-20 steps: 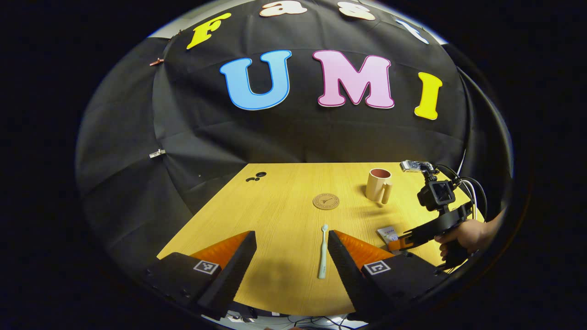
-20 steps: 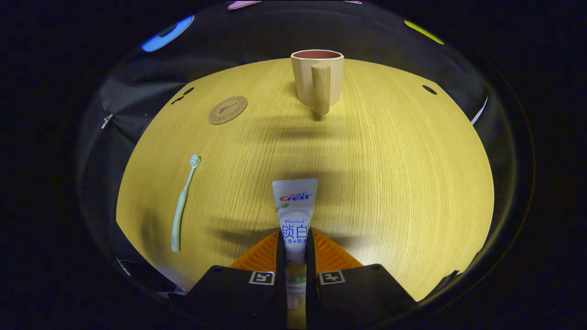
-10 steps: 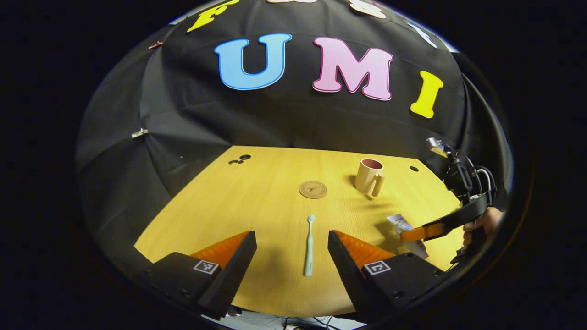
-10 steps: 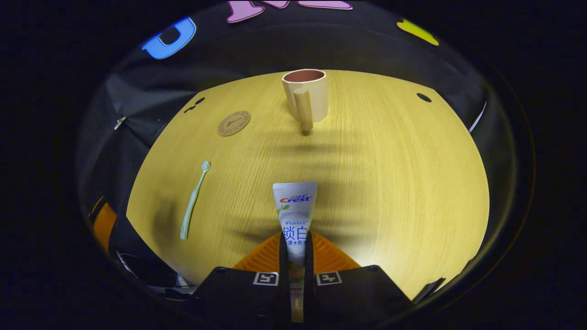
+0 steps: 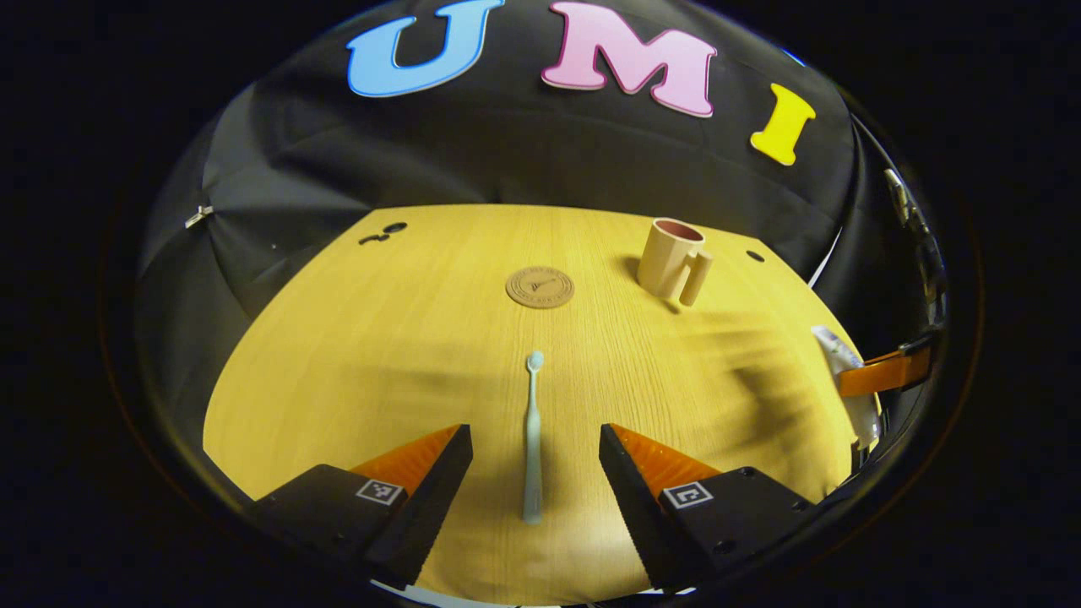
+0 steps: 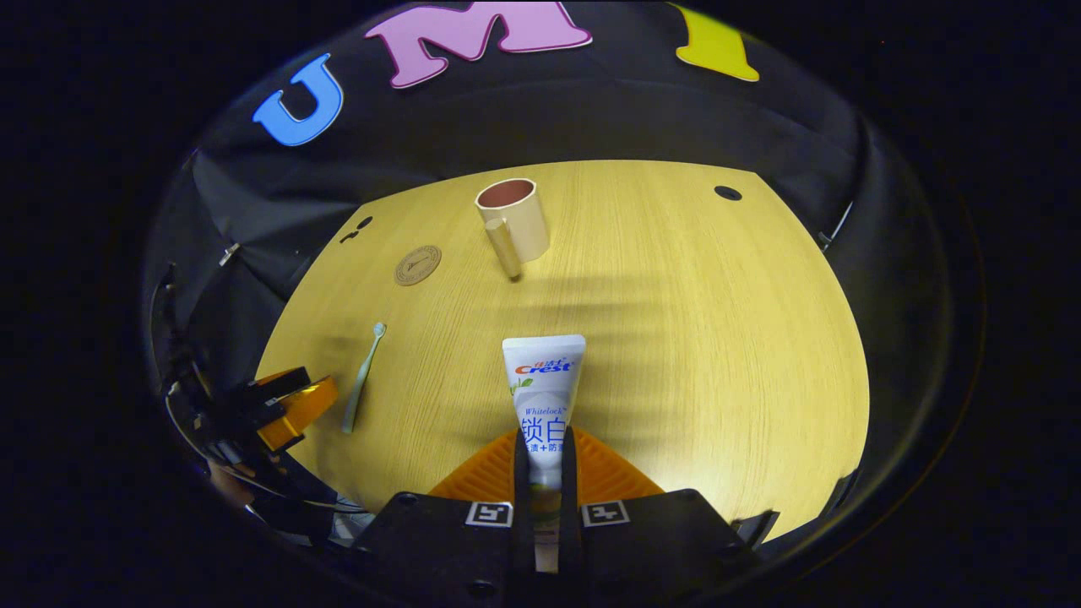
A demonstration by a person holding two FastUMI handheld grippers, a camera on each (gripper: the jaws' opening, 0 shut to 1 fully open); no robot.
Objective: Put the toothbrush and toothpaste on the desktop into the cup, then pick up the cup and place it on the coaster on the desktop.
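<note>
The right gripper (image 6: 540,443) clamps the toothpaste (image 6: 542,384) above bare desktop (image 6: 718,338), cup (image 6: 513,221) well ahead, while the left gripper (image 5: 532,443) gapes astride the toothbrush (image 5: 532,439).

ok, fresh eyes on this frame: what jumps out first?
The toothpaste tube, clamped in the right hand-held gripper and sticking out above the wooden desk. Next, the toothbrush lying flat between the open fingers of the left hand-held gripper. Behind it sit the round coaster and the cup.
</note>
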